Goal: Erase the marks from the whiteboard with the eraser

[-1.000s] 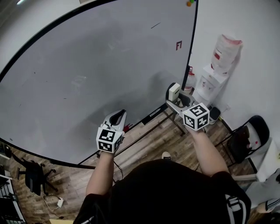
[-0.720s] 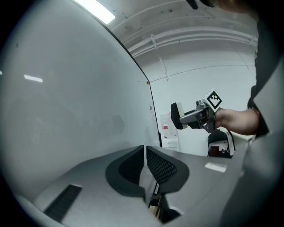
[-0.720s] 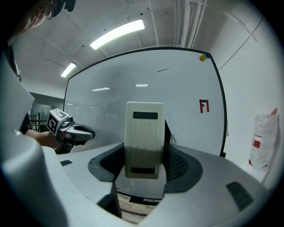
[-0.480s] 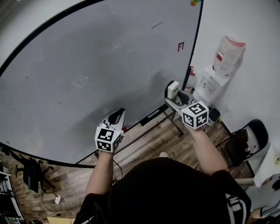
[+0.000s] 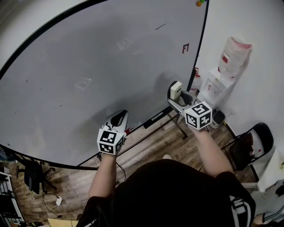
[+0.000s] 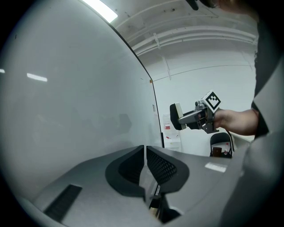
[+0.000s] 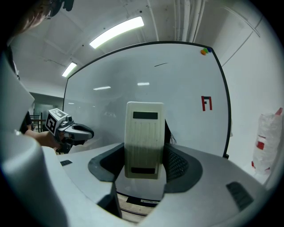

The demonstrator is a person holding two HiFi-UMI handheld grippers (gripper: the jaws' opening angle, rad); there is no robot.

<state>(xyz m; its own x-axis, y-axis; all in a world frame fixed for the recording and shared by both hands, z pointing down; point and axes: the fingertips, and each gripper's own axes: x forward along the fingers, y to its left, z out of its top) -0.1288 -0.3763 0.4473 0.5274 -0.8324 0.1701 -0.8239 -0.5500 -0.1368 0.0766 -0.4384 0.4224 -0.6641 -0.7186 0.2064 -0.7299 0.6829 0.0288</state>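
A large whiteboard (image 5: 102, 66) fills the head view, with a red mark (image 5: 185, 48) near its right edge and a short dark stroke (image 5: 160, 26) higher up. The red mark (image 7: 207, 103) and the stroke (image 7: 160, 64) also show in the right gripper view. My right gripper (image 5: 176, 94) is shut on a cream eraser (image 7: 143, 138), held upright in front of the board's lower right part. The eraser (image 5: 175, 91) is a little off the surface. My left gripper (image 5: 118, 118) is shut and holds nothing, low near the board's bottom edge. Its jaws meet in the left gripper view (image 6: 145, 165).
A water dispenser (image 5: 222, 75) with a pink-tinted bottle stands by the white wall right of the board. A black chair (image 5: 250, 142) sits further right. The board's stand legs (image 5: 155, 128) cross the wooden floor below. Coloured magnets (image 5: 200, 2) stick at the board's top right corner.
Both grippers have barely shifted. The view has drifted slightly, so the board and the red mark sit a little further right than before.
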